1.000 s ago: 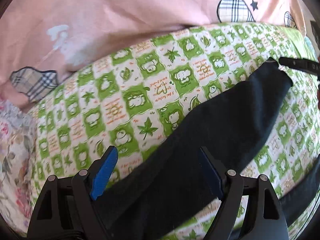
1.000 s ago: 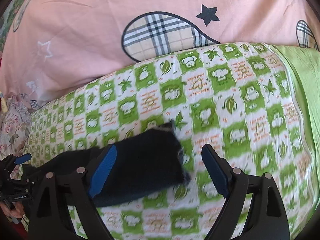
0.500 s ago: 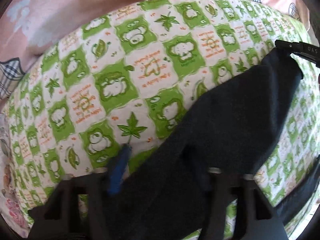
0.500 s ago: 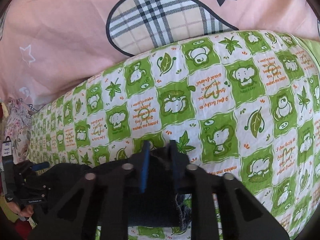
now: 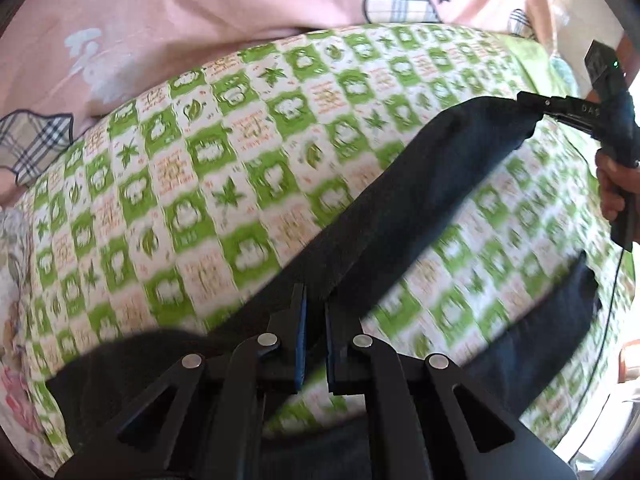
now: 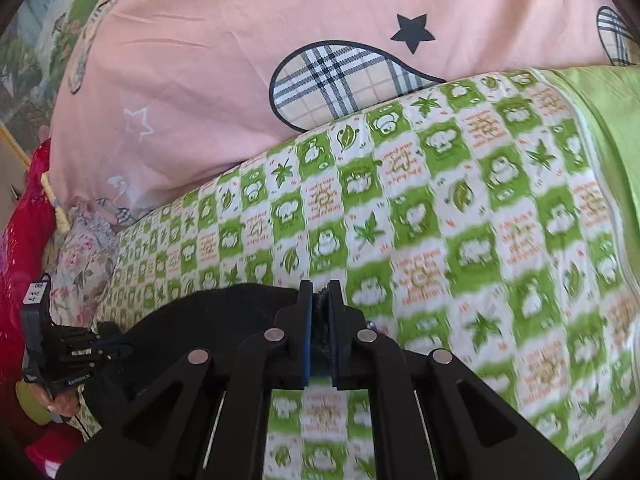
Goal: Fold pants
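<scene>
Dark navy pants [image 5: 432, 184] hang stretched above a green and white patterned bedsheet [image 5: 208, 168]. My left gripper [image 5: 315, 304] is shut on the upper part of one leg. My right gripper [image 6: 320, 296] is shut on the cuff end of that leg [image 6: 322, 312]; it also shows in the left wrist view [image 5: 532, 106] at the far end of the lifted leg. The second leg [image 5: 552, 320] trails lower on the right. In the right wrist view the pants [image 6: 208, 316] run left to the left gripper [image 6: 120, 350].
A pink quilt with plaid patches and stars [image 6: 240, 60] is piled along the far side of the bed. A floral pillow [image 6: 84, 252] and red fabric [image 6: 20, 240] lie at the left. A plain green strip [image 6: 600, 120] borders the sheet on the right.
Both grippers were open a second ago, then closed on the pants leg. They have since lifted it off the sheet, and the leg now hangs taut between them.
</scene>
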### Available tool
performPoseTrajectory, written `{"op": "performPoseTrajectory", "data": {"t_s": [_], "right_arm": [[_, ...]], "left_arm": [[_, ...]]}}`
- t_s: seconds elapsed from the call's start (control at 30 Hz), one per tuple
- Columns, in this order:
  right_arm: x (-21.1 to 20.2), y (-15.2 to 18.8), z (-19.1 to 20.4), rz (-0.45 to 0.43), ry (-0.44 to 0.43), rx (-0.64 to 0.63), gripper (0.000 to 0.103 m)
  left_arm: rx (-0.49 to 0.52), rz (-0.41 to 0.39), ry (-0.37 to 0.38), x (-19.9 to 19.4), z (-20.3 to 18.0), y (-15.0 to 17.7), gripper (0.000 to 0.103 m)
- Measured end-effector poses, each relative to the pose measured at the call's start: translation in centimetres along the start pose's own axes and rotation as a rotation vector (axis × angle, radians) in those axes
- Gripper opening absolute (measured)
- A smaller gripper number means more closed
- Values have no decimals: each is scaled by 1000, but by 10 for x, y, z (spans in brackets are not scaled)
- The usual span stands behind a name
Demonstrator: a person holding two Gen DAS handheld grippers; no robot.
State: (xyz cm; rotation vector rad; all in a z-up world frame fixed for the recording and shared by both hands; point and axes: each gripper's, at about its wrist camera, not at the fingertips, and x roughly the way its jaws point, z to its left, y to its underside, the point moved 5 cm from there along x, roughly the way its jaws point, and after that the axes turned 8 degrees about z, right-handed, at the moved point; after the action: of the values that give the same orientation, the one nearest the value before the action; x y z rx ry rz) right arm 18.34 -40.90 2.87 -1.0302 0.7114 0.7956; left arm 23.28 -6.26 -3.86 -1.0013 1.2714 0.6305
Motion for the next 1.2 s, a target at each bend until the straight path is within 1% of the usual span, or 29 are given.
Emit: {"op": "performPoseTrajectory", "data": {"t_s": [0.1, 0.23, 0.27, 0.4, 0.53, 0.63, 0.83, 1.07, 1.13, 1.2], "right_arm": [[-12, 21, 0, 10, 11, -18, 7], [-26, 46, 1, 8, 17, -12, 7], [-28, 52, 1, 8, 20, -8, 7], [-35, 75, -1, 12, 20, 14, 7], [-46, 94, 2, 2, 11, 11, 7], [-55, 110, 5, 1, 7, 4, 7], [-75, 140, 13, 6, 4, -14, 7], [-93, 179, 26, 41, 32, -75, 7], [-92, 190, 29, 65, 51, -96, 7], [-87, 204, 28, 106, 90, -109, 7]], "left_arm": [[8, 14, -1, -7, -13, 18, 5], [20, 13, 22, -17, -24, 41, 4], [22, 15, 27, -21, -24, 40, 4], [26, 13, 41, -27, -29, 56, 4], [30, 6, 44, -35, -35, 69, 4], [47, -4, 48, -42, -40, 78, 4], [95, -7, 69, -51, -57, 110, 4], [156, 13, 90, -52, -75, 145, 4], [169, 20, 92, -49, -78, 153, 4], [180, 30, 92, -45, -81, 159, 4]]}}
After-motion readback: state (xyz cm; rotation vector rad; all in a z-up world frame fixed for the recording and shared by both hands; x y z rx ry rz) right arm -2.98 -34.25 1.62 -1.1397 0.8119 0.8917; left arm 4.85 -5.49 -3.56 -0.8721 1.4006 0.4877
